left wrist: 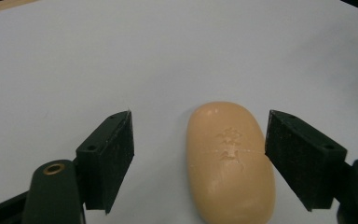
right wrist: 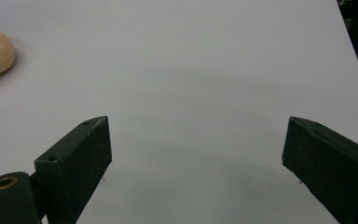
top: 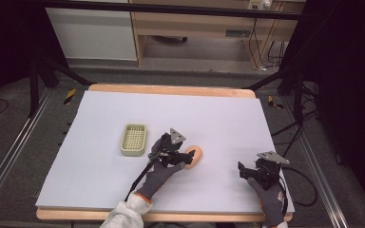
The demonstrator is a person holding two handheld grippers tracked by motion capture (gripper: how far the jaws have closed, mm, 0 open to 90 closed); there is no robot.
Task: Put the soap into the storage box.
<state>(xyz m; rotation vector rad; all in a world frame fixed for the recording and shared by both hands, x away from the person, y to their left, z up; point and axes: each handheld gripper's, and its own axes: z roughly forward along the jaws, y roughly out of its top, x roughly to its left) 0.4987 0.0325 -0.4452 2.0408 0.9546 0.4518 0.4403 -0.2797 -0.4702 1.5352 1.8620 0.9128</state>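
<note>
Soap [left wrist: 230, 161] lies flat on our counter [top: 100, 171] near its middle, a peach-coloured oval bar between the spread jaws of our left gripper [top: 184, 157]. In the left gripper view one jaw sits right against the bar's side, at or nearly at contact, while the other stands apart with bare counter between; the jaws are released, not clamped on it. A shallow stamped mark and a thin seam cross the bar's top; we cannot read the mark, and the bar's near end is cut off by the bottom edge of that view.

Our right gripper [top: 248, 175] hovers near the counter's front right, well apart from the soap, jaws wide open over bare surface. In the right gripper view just a rounded end of the bar shows at the left edge.

Our counter is a pale lilac-white sheet over a wooden board whose edge shows at front and back. Just left of the left gripper sits a pale green slotted soap dish [top: 133, 139]. Beyond the counter we see grey floor, black frame legs, cables at the right and a light wooden cabinet [top: 195, 23]; the sides fall into darkness.
</note>
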